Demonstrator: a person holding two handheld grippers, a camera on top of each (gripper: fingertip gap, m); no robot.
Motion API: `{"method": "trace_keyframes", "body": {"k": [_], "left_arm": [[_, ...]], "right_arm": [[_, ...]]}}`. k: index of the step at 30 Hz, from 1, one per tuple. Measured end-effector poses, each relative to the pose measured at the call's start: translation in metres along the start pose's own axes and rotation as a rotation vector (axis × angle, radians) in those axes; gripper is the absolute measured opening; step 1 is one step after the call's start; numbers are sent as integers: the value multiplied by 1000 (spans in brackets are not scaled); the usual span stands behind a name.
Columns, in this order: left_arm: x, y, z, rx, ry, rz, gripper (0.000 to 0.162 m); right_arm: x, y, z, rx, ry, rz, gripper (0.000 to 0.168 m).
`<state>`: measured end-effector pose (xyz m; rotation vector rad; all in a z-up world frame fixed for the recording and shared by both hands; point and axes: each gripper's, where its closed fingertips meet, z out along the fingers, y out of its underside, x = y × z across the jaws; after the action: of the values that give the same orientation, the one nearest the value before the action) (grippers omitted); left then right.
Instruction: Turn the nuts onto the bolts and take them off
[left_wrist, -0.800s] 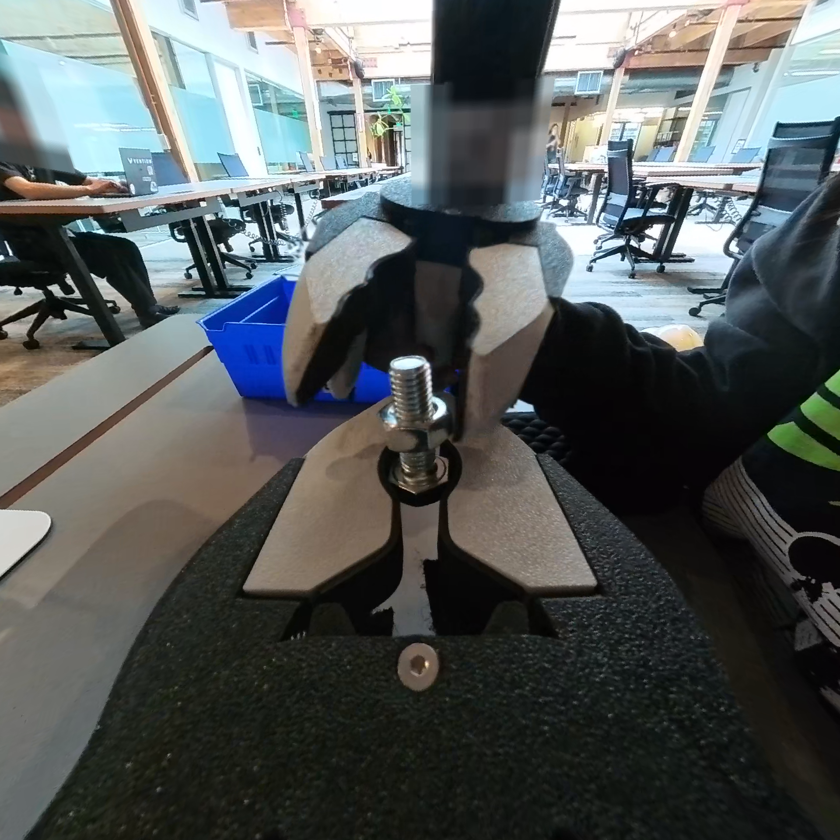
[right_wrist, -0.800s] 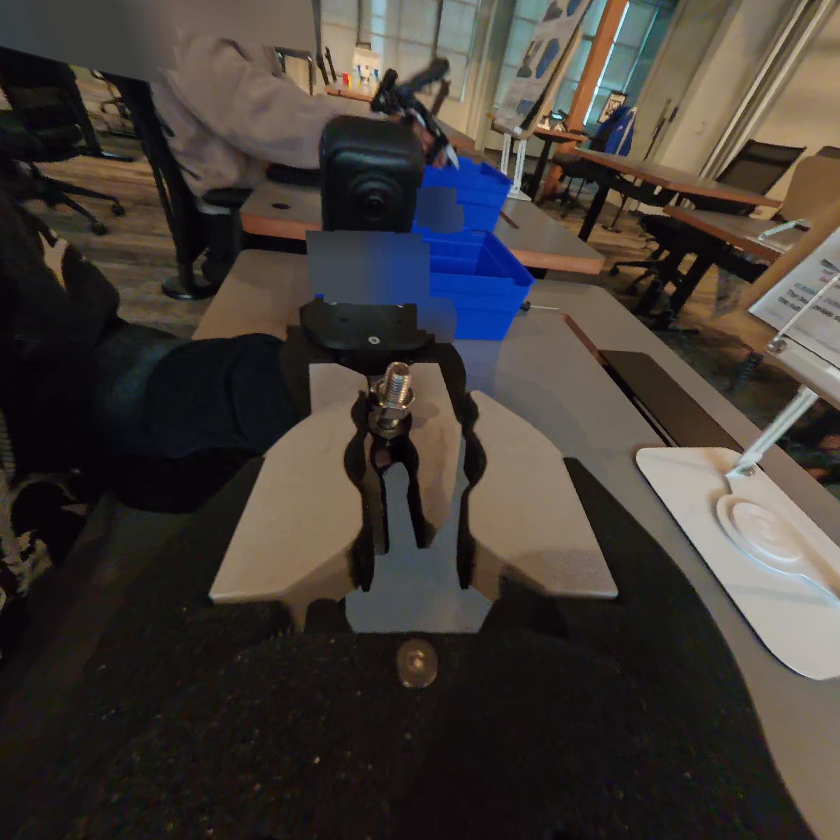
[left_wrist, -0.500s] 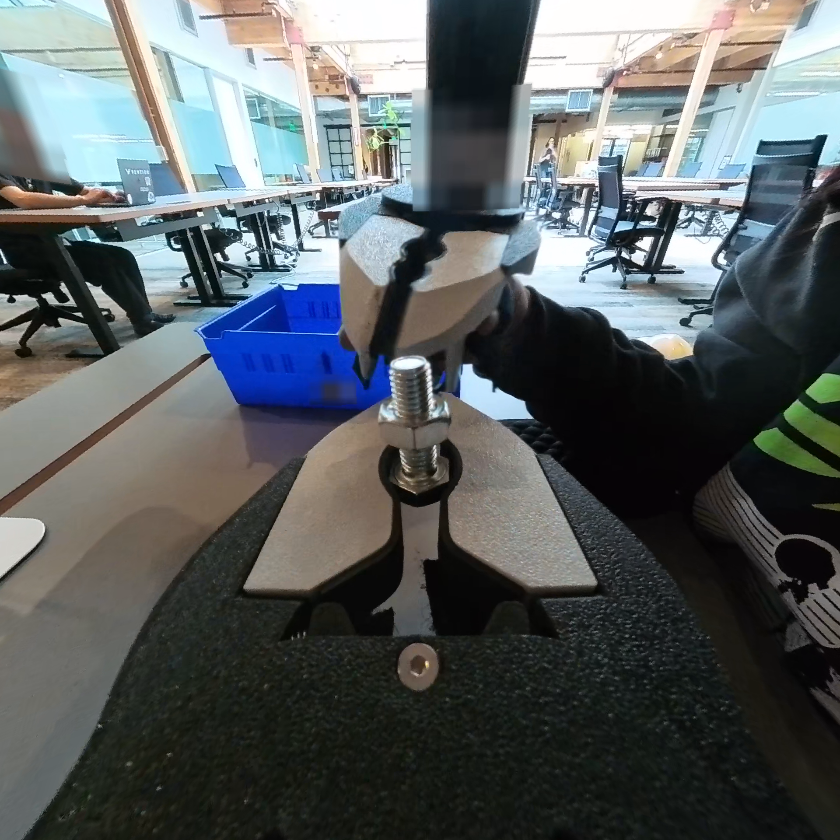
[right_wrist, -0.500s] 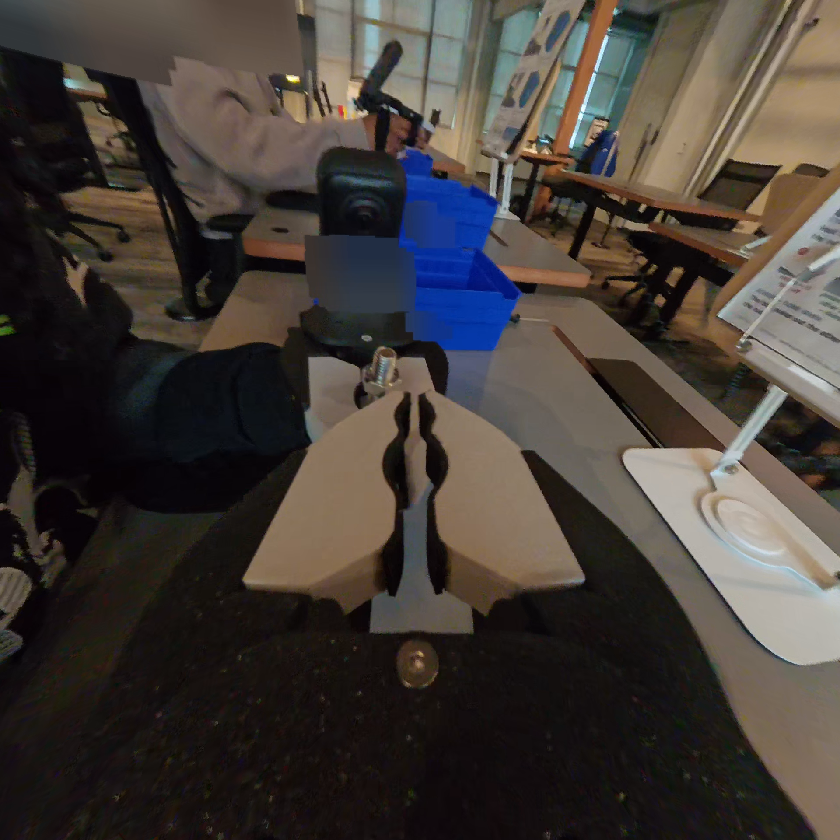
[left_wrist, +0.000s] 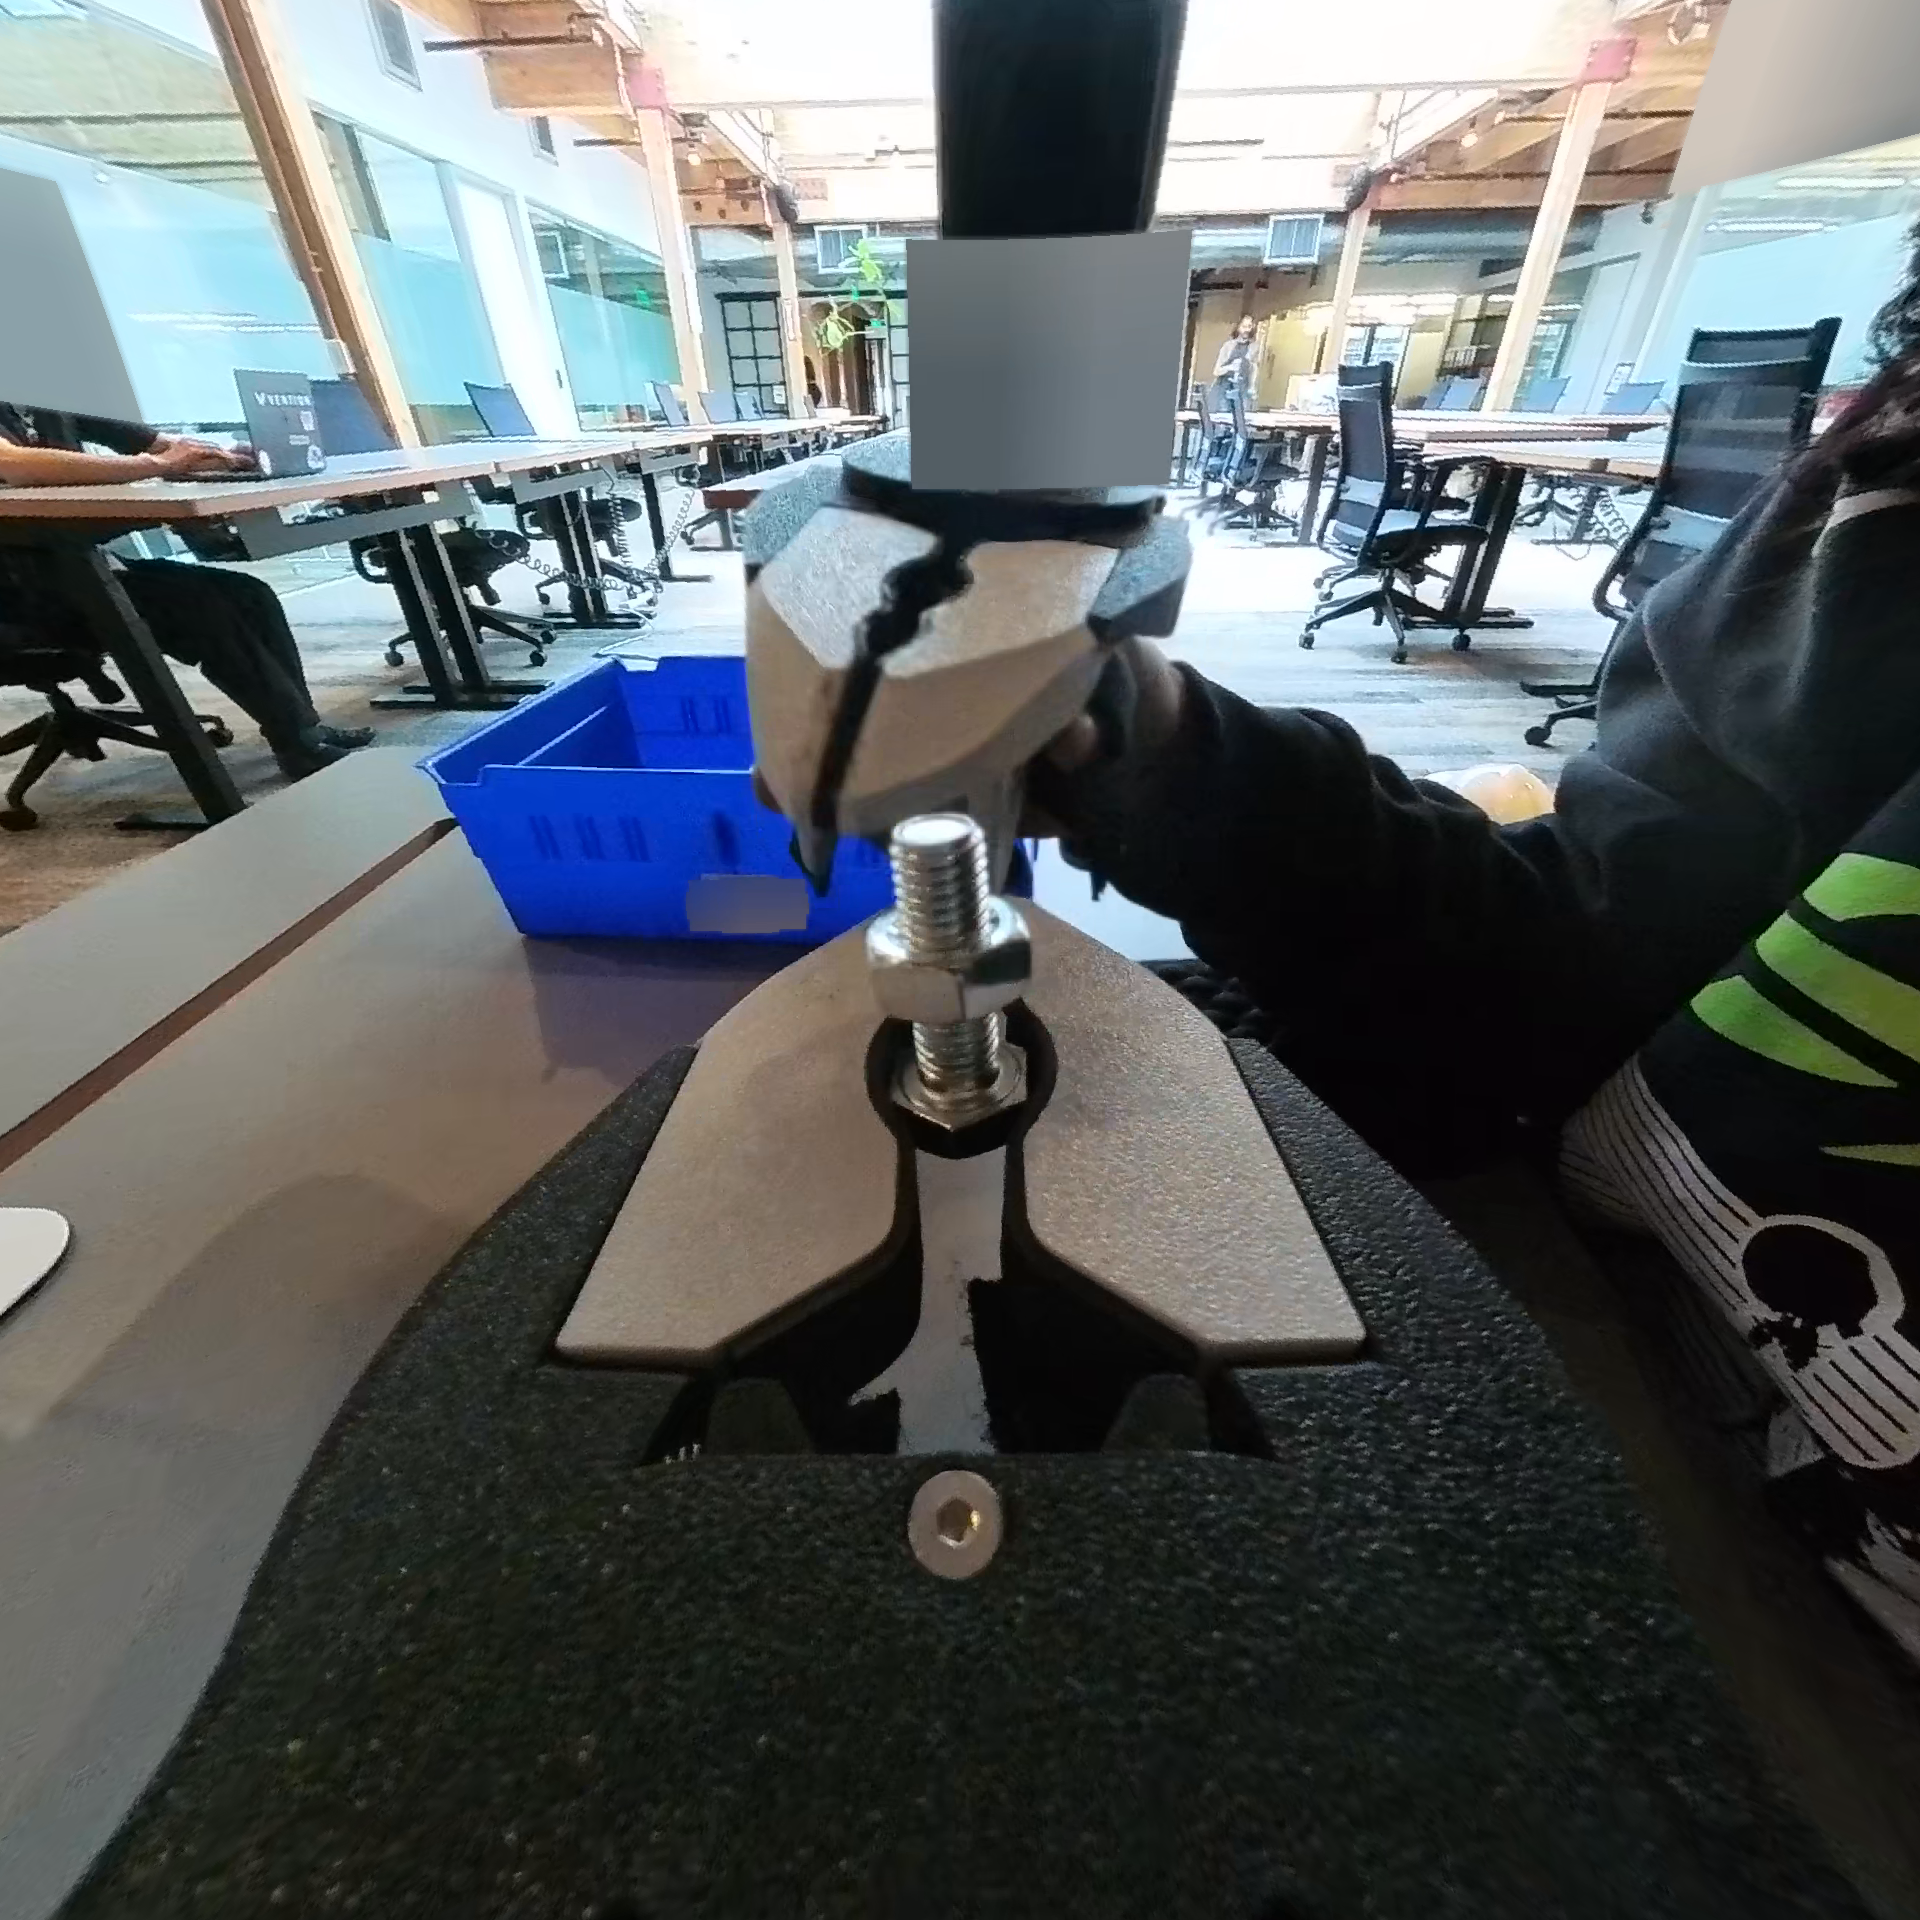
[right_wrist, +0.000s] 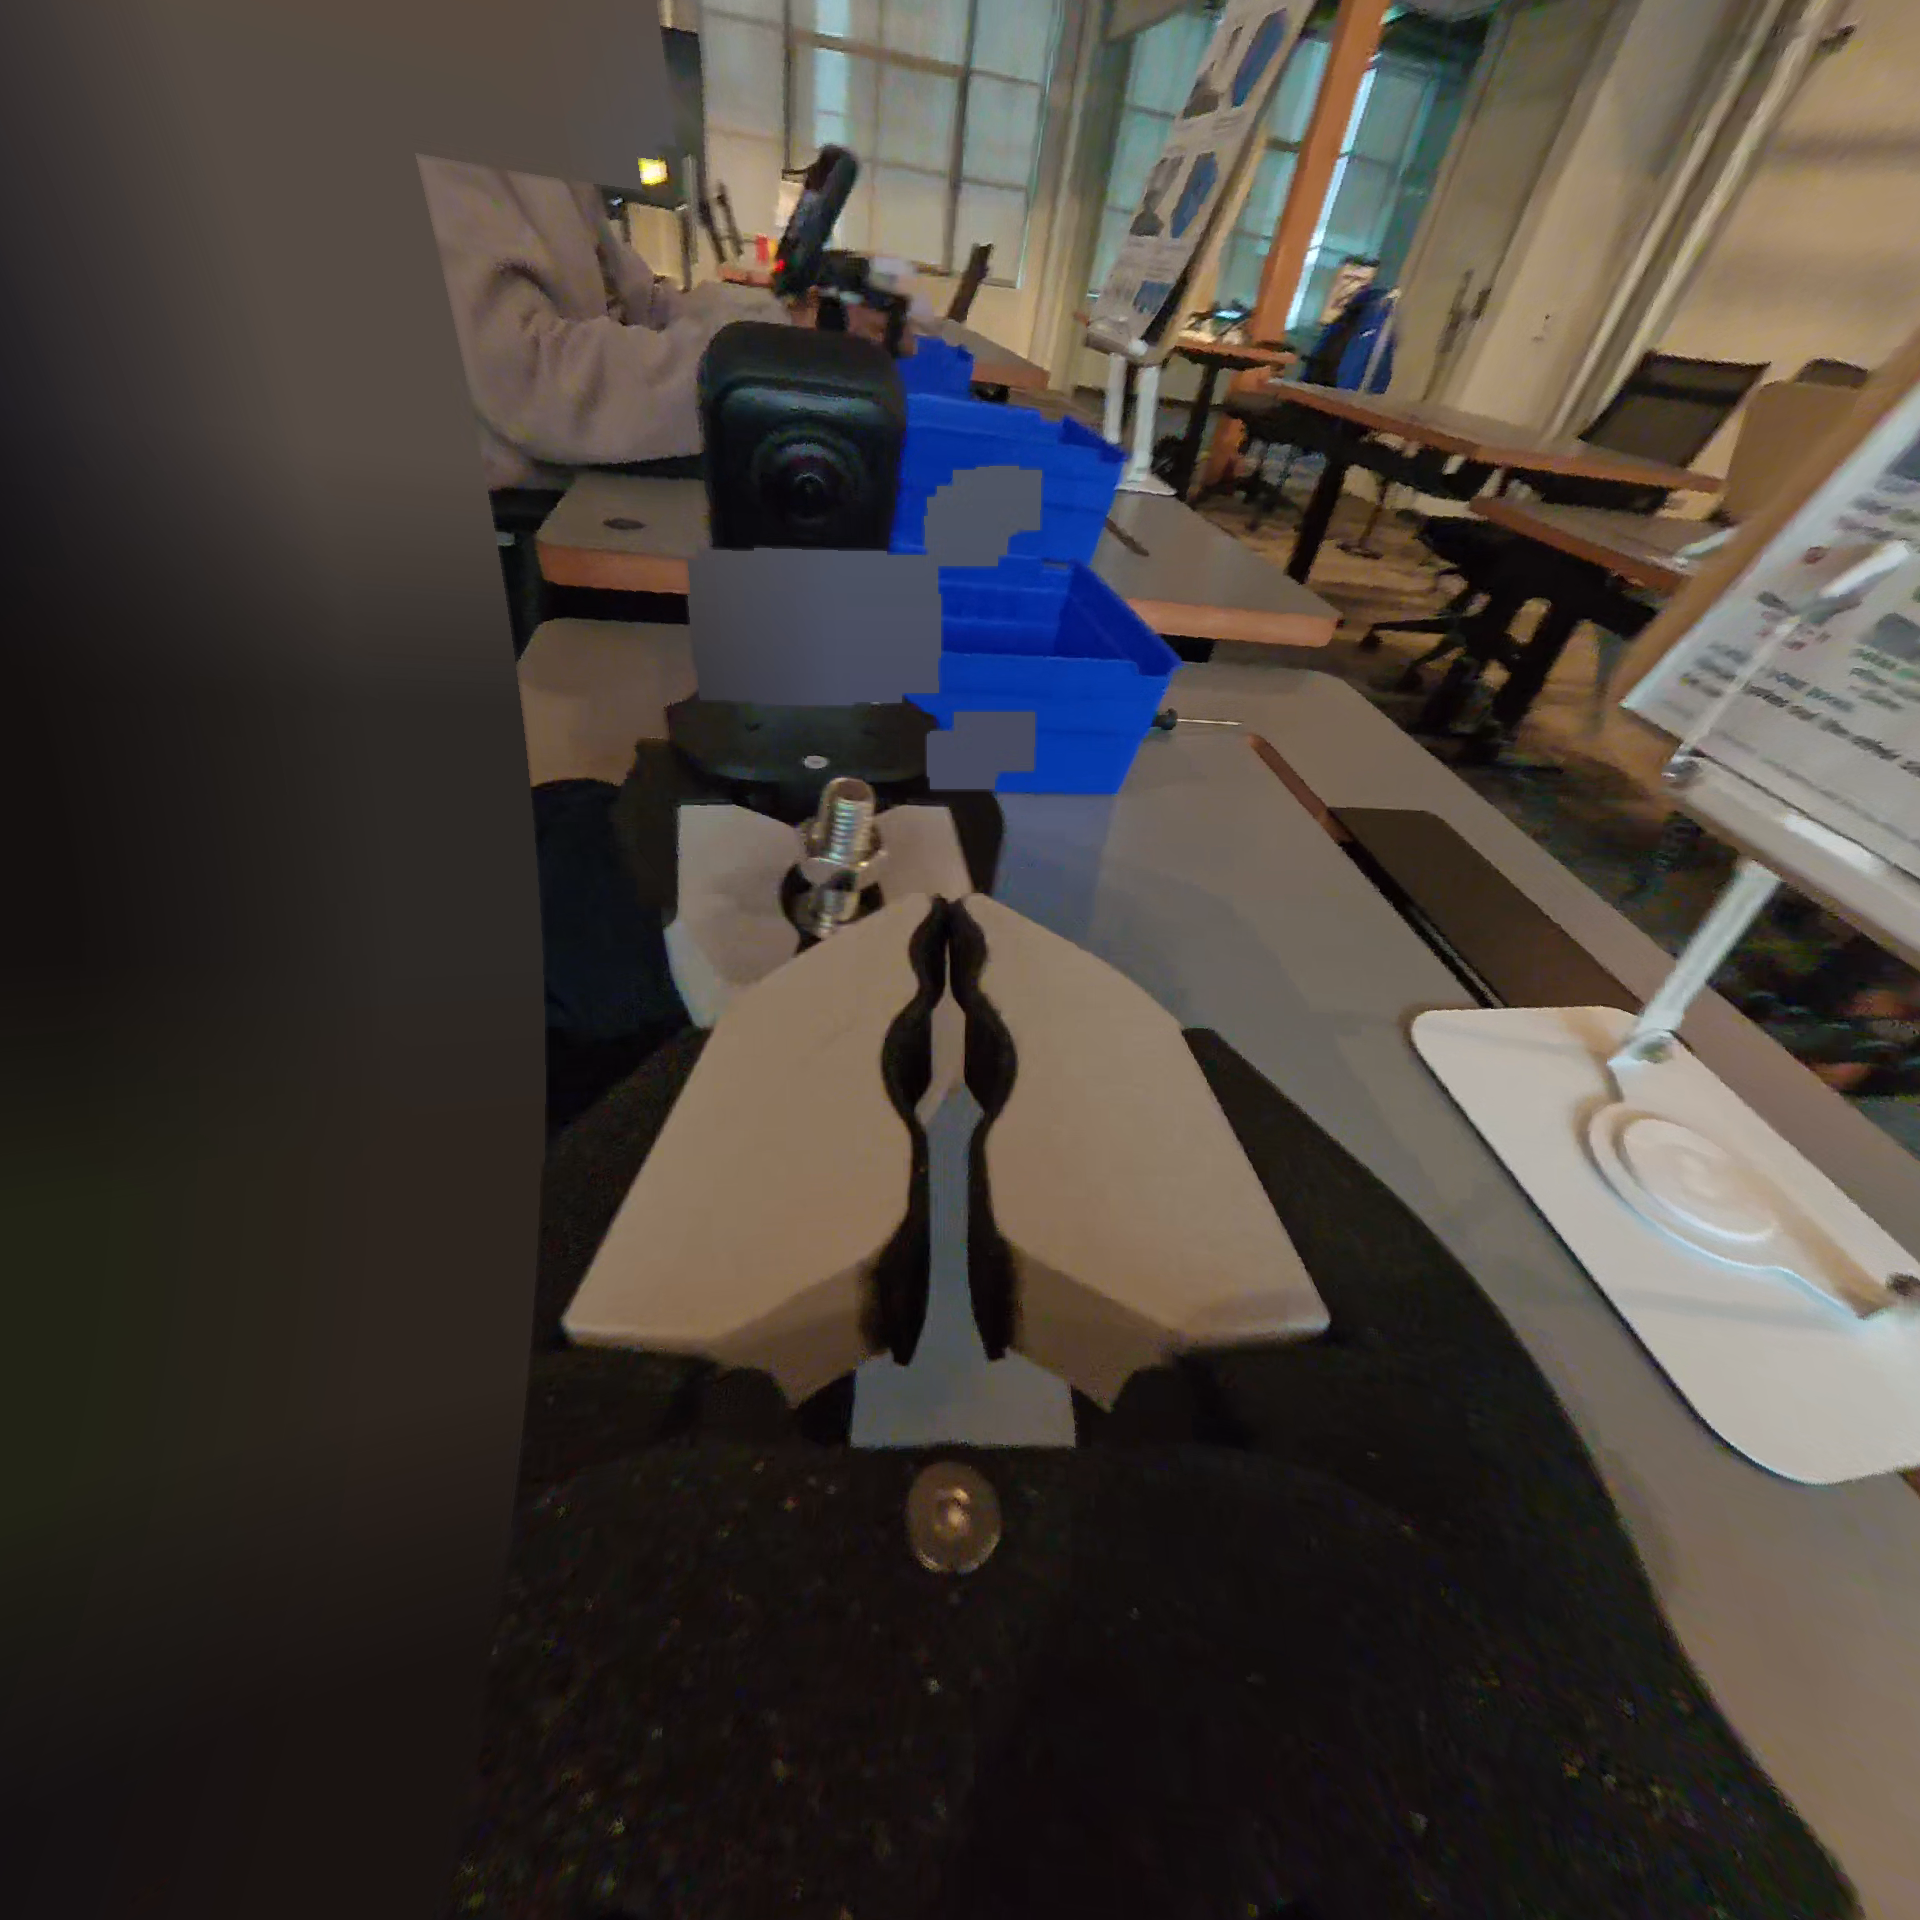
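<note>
So my left gripper (left_wrist: 961, 1081) clamps the bolt (left_wrist: 940, 966) mid-frame, its nut (left_wrist: 948, 961) sitting partway down the thread, while my right gripper (right_wrist: 948, 920) is pinched together on nothing.

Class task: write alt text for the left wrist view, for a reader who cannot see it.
The left gripper is shut on the head end of an upright silver bolt, with a nut partway down its thread. Just behind, the right gripper points down, fingers closed and empty. A blue bin sits on the grey table beyond.
</note>
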<state>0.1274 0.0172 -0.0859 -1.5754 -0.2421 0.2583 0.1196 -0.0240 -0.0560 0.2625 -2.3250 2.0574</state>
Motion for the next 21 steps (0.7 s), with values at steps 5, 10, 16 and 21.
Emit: {"method": "trace_keyframes", "body": {"k": [5, 10, 16, 21], "left_arm": [[0, 2, 1, -11, 0, -2, 9], [1, 5, 3, -27, -1, 6, 9], [1, 1, 0, -5, 9, 0, 9], [1, 0, -1, -1, 7, 1, 9]], "right_arm": [[-11, -7, 5, 38, -60, 28, 28], [-14, 3, 24, -50, -37, 48, 57], [-8, 6, 11, -61, -29, 41, 26], [0, -7, -6, 32, -2, 52, 0]]}}
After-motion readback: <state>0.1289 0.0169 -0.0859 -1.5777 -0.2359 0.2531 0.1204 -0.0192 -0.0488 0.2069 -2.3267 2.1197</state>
